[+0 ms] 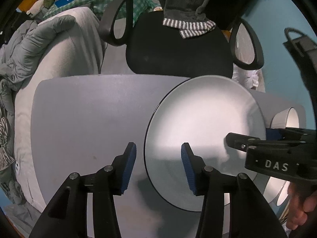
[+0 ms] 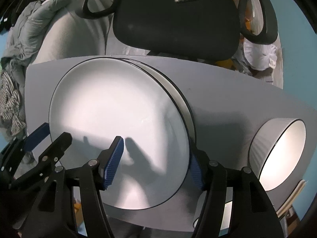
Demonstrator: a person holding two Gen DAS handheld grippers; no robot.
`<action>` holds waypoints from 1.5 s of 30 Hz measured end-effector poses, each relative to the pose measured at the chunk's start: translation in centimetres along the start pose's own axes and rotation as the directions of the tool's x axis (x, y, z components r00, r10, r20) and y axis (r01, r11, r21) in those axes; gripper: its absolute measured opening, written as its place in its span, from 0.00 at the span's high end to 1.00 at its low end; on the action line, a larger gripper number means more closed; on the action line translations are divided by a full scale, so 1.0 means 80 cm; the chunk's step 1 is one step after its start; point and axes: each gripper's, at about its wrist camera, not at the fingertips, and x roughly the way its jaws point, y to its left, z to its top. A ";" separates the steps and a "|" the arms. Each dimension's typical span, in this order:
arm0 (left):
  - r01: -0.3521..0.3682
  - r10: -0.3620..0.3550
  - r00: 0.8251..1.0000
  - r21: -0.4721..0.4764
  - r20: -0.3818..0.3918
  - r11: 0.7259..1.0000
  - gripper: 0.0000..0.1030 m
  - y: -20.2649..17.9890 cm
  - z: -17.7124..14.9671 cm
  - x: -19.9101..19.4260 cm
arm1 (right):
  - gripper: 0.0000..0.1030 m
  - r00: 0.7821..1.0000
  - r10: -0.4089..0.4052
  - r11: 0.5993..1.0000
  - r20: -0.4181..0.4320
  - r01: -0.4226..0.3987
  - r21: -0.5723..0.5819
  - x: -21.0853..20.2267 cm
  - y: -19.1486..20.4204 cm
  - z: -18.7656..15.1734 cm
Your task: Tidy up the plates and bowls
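A white plate (image 2: 118, 107) with a thin dark rim lies on top of a second, like plate (image 2: 174, 87) that shows behind its right edge. Both rest on the grey table (image 2: 227, 103). My left gripper (image 1: 158, 158) points down and is open, its blue pads either side of the top plate's (image 1: 204, 134) left rim without pressing it. At the plate's right rim my right gripper (image 2: 155, 158) is also open, one pad over the plate and the other just outside the rim. Each view shows the other gripper: right gripper (image 1: 251, 136), left gripper (image 2: 49, 136).
A white bowl (image 2: 277, 154) with a dark rim stands near the table's right end, also seen as the bowl (image 1: 291, 119). A black office chair (image 2: 174, 19) is behind the table's far edge. Grey bedding (image 1: 59, 49) lies far left. A person's hand (image 1: 299, 208) holds the right gripper.
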 end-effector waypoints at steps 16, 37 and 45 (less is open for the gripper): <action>0.041 -0.041 0.999 -0.001 0.023 0.999 0.46 0.011 -0.016 -0.016 | 0.34 0.993 0.098 0.983 0.071 -0.107 0.146 -0.011 -0.017 -0.023; 0.028 -0.036 0.989 0.055 0.143 0.998 0.46 0.007 -0.057 -0.090 | 0.34 0.977 -0.051 0.997 0.205 0.039 0.061 -0.055 -0.004 -0.068; 0.019 -0.055 0.950 0.118 0.308 0.993 0.36 -0.017 -0.083 -0.182 | 0.34 0.916 -0.161 0.986 0.368 0.161 0.030 -0.139 0.011 -0.124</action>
